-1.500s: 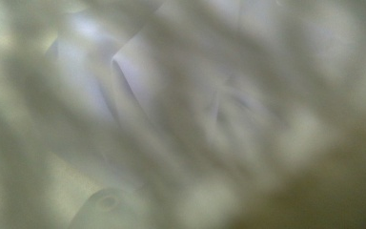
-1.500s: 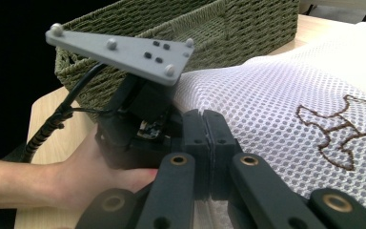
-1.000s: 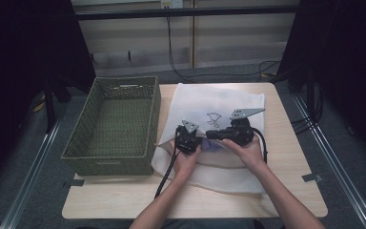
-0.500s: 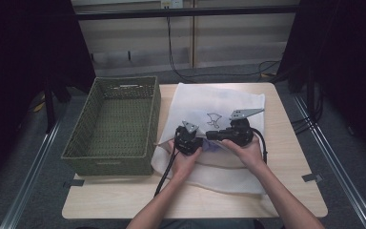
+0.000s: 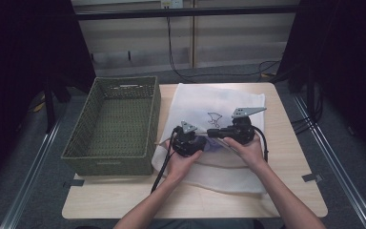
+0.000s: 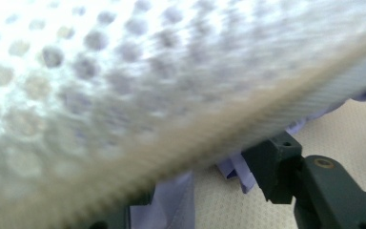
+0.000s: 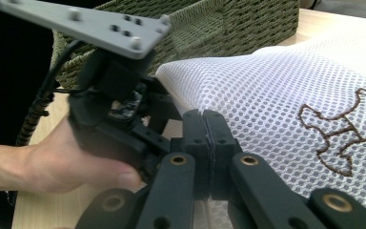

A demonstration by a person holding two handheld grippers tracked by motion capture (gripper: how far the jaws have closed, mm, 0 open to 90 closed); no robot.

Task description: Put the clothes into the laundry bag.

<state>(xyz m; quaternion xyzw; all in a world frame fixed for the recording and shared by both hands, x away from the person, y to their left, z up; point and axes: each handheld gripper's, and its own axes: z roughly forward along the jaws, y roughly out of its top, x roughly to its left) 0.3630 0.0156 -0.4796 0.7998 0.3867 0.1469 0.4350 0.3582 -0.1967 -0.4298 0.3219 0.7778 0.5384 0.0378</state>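
A white mesh bag [image 5: 209,102] with a dark stitched design lies across the table's middle. My right gripper [image 5: 210,132] points left over it. In the right gripper view its jaws [image 7: 207,117] are pressed together on the bag's edge [image 7: 286,86], with a sliver of white fabric between them. My left gripper [image 5: 201,143] sits just left of it, at the same edge. In the left gripper view the blurred mesh [image 6: 124,71] hangs over the camera. A lavender cloth [image 6: 171,200] lies beneath, between the left gripper's [image 6: 195,186] spread jaws.
A green wicker basket [image 5: 114,124] stands on the left of the table, close beside the bag and my left hand. Bare wooden tabletop [image 5: 295,143] runs along the right and front. Metal rails flank the table on both sides.
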